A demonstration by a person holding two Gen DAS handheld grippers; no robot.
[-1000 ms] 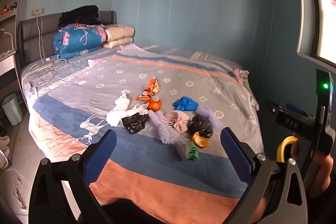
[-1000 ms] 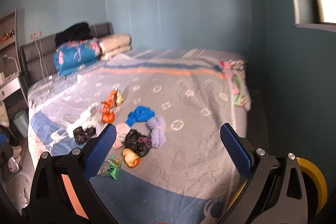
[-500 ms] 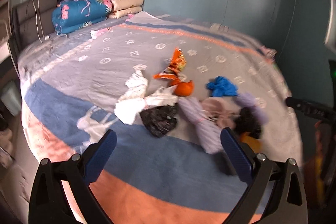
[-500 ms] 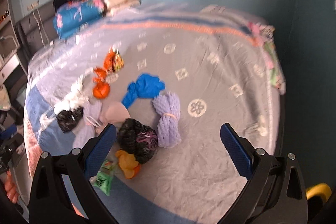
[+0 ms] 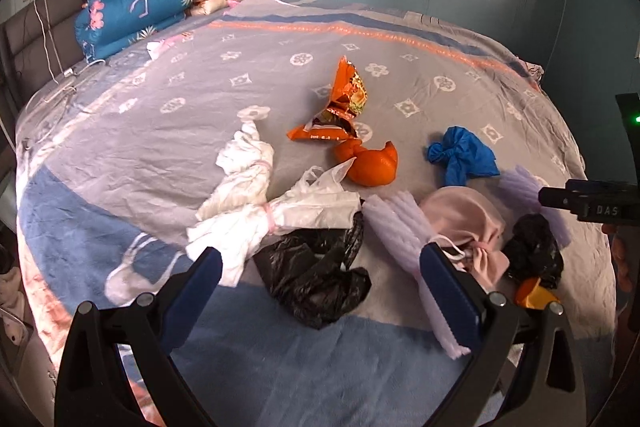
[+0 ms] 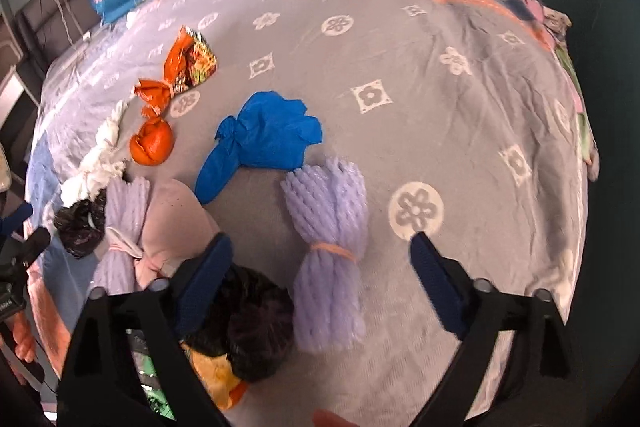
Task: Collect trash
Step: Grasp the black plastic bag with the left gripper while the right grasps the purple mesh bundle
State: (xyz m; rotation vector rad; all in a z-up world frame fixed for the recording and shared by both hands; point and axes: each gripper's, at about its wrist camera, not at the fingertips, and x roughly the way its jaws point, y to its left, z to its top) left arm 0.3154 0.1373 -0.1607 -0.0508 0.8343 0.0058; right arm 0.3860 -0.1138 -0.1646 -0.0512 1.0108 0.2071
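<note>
Trash lies in a loose heap on the bed. In the left wrist view my left gripper (image 5: pixel 320 263) stands open just above a crumpled black bag (image 5: pixel 320 279), with a tied white bag (image 5: pixel 256 203) at its left finger and a lilac foam net (image 5: pixel 404 247) by its right. An orange snack wrapper (image 5: pixel 340 111), an orange bag (image 5: pixel 370 161) and a blue bag (image 5: pixel 460 155) lie further off. In the right wrist view my right gripper (image 6: pixel 320 255) hangs over a lilac foam net (image 6: pixel 330 251); its jaws are closing without touching it. A black bag (image 6: pixel 256 327) sits by its left finger.
The grey patterned bedspread (image 6: pixel 460 147) runs to the wall, with folded quilts and pillows (image 5: pixel 152 7) at the headboard. A pink cloth pouch (image 5: pixel 468 223) and a yellow-orange piece (image 5: pixel 536 293) lie among the trash. The other gripper's body (image 5: pixel 592 203) enters at the right edge.
Both grippers have come down and forward over the bed, tipping downward, so the trash heap now fills each view. The right gripper's jaws have narrowed slightly.
</note>
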